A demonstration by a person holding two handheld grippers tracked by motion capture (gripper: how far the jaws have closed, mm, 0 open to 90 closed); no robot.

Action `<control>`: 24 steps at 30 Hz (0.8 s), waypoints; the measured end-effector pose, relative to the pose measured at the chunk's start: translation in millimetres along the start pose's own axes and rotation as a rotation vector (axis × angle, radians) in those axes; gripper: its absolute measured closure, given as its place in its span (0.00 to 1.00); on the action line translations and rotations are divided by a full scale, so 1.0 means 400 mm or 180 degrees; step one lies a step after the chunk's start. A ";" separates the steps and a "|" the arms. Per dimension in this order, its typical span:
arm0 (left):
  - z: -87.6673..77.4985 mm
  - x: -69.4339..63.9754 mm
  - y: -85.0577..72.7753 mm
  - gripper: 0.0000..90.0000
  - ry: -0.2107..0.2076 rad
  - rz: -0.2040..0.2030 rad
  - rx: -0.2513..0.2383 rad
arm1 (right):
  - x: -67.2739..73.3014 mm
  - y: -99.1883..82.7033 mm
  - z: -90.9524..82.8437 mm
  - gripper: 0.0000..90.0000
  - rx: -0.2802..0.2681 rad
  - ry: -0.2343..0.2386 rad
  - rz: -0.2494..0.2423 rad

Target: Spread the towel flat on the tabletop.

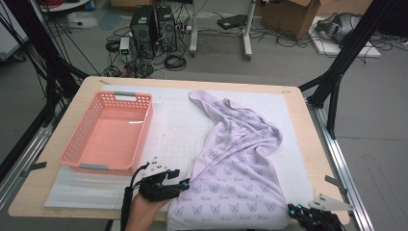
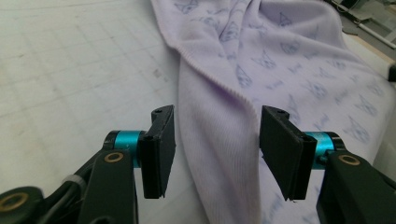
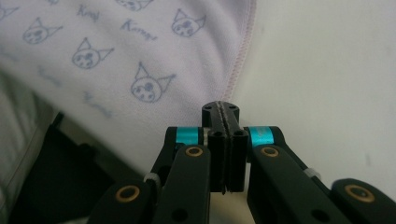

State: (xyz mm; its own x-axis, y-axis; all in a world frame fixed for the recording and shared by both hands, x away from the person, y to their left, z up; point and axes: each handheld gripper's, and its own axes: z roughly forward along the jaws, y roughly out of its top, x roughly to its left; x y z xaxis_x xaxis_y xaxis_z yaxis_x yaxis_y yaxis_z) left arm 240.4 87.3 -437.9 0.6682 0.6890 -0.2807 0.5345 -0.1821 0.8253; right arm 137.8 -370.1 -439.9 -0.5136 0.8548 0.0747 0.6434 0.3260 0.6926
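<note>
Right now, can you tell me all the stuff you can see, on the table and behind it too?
towel: one, pale lilac with little cat faces, rumpled across the right half of the table
basket: one, pink plastic with holes, empty, on the left side of the table
mat: one, white with a grid, under the basket and the towel
table: one, light wood, in the middle
computer towers: two, black, on the floor behind the table
cardboard box: one, brown, on the floor at the back
left gripper: one, black, jaws open at the towel's near left edge
right gripper: one, black, jaws shut with nothing between them, by the towel's near right corner
</note>
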 end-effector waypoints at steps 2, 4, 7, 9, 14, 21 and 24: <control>0.012 -0.002 0.006 0.50 0.0008 0.0008 0.0020 | 0.002 -0.029 -0.023 1.00 0.0041 0.0011 0.0001; 0.054 -0.001 0.020 0.50 0.0033 0.0022 0.0140 | -0.001 -0.048 -0.040 0.99 0.0007 0.0032 0.0067; 0.093 -0.011 0.018 0.60 0.0104 0.0129 0.0356 | -0.012 -0.040 -0.058 0.90 -0.0209 -0.0002 0.0164; 0.096 -0.023 0.011 0.84 0.0274 0.0309 0.0317 | -0.018 -0.021 -0.053 0.82 -0.0318 -0.0028 0.0201; 0.055 -0.017 -0.004 0.92 0.0269 0.0265 0.0320 | -0.029 0.045 0.008 0.69 -0.0432 -0.0102 0.0195; -0.069 -0.015 -0.080 0.92 0.0165 0.0217 0.0286 | -0.046 0.136 0.121 0.65 -0.0458 -0.0099 0.0308; -0.101 -0.021 -0.106 0.92 0.0120 0.0218 0.0290 | -0.036 0.161 0.162 0.63 -0.0449 0.0056 0.0363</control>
State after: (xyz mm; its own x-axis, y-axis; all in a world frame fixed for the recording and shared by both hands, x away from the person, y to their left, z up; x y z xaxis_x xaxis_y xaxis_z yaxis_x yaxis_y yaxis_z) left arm 191.3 117.6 -451.0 0.6856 0.6985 -0.2052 0.5343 -0.2913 0.7935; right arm 223.5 -334.9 -442.9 -0.4524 0.8754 0.1701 0.6126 0.1665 0.7726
